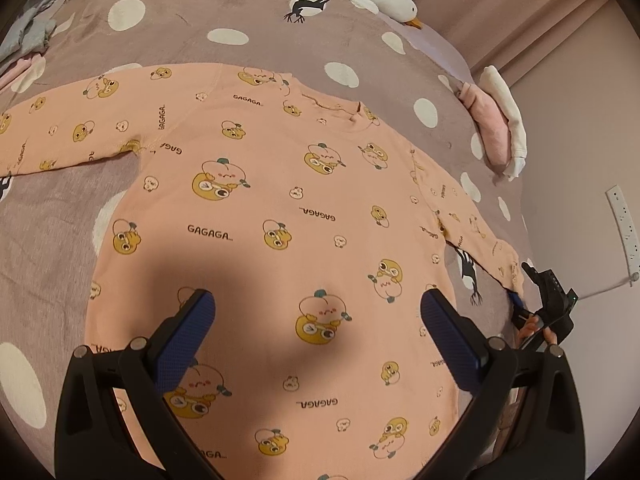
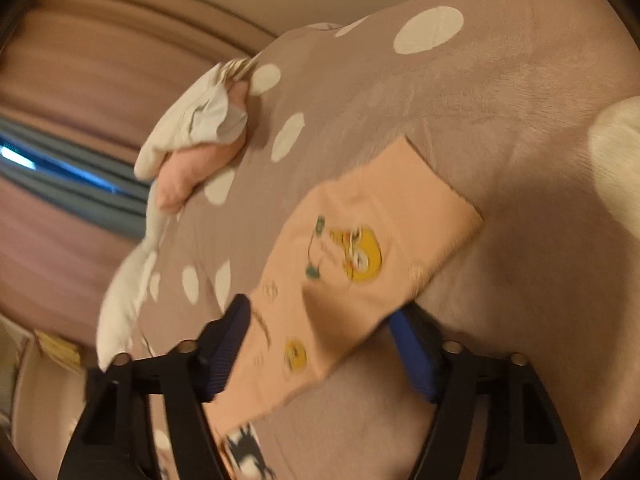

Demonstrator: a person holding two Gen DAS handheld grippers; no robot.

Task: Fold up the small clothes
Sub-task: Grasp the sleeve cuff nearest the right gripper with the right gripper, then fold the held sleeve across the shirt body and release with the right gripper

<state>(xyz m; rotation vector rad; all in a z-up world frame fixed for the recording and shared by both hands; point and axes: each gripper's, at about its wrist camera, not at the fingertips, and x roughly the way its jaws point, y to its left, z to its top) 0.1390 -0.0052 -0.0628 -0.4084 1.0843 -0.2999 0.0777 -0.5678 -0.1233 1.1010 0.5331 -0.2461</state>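
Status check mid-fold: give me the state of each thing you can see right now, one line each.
Pink shirt: spread flat on bedspread, sleeves out.
Right sleeve cuff: lies between the right gripper's open fingers.
Left gripper: open, above the shirt's body.
Right gripper: open.
Pink and white clothes: bunched at bed edge.
Goose plush: lying on bed.

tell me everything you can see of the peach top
The peach top is a small long-sleeved knit printed with yellow cartoon faces and "GAGAGA". It lies flat on the bedspread, sleeves spread. The left gripper hovers open above it. The right gripper is open around the cuff.
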